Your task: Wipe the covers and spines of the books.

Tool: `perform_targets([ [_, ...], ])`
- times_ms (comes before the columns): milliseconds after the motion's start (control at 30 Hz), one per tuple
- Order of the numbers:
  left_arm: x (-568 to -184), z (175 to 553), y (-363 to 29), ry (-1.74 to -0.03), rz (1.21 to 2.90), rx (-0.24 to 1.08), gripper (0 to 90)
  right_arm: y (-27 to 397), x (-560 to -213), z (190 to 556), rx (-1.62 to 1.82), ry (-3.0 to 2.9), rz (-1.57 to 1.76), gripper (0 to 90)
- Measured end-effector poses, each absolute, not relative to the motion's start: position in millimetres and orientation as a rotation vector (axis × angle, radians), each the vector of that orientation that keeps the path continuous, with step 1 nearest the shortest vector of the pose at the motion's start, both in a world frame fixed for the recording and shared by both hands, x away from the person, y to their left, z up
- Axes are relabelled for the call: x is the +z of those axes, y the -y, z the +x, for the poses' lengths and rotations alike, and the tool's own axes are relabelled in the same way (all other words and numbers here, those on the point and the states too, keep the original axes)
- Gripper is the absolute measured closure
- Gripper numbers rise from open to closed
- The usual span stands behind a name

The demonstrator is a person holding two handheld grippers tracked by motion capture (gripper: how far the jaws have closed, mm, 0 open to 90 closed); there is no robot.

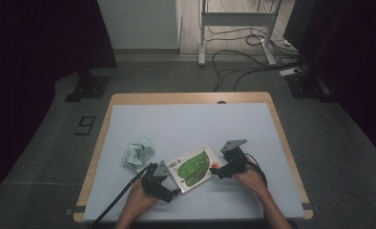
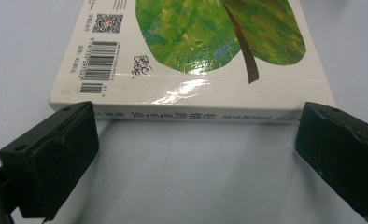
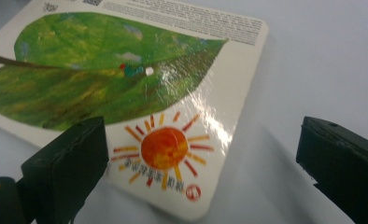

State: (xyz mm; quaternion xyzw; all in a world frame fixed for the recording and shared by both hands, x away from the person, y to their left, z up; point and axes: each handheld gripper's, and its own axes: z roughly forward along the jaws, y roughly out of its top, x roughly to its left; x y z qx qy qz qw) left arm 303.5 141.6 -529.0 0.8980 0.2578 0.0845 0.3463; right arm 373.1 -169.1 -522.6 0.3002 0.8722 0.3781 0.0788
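A white board book (image 1: pixel 192 168) with a green leaf on its cover lies flat on the pale mat, near the front. My left gripper (image 1: pixel 175 192) is at its near-left edge. In the left gripper view the book (image 2: pixel 191 51) turns its spine to me, and the left gripper (image 2: pixel 196 126) stands open just short of it with nothing between the jaws. My right gripper (image 1: pixel 219 172) is at the book's right corner. In the right gripper view the right gripper (image 3: pixel 203 135) is open, its jaws standing wide either side of the corner with the orange sun (image 3: pixel 166 148), not touching the book.
A crumpled pale green wad (image 1: pixel 139 153) lies on the mat left of the book. The mat covers a wooden table (image 1: pixel 191 97) whose edge shows at the back and sides. Cables (image 1: pixel 234 62) and a metal stand (image 1: pixel 236 21) are on the floor beyond.
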Motion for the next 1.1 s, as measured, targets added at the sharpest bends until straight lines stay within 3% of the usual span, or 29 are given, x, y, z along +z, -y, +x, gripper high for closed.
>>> perform_targets([
  [500, -529, 303, -142, -0.671, 2.333, 0.214, 0.0, 143, -528, 388, 1.189, -2.676, 0.893, 1.8],
  [1100, -529, 303, -142, -0.671, 2.333, 0.214, 0.0, 156, -509, 386, 1.377, -2.624, 1.006, 5.9],
])
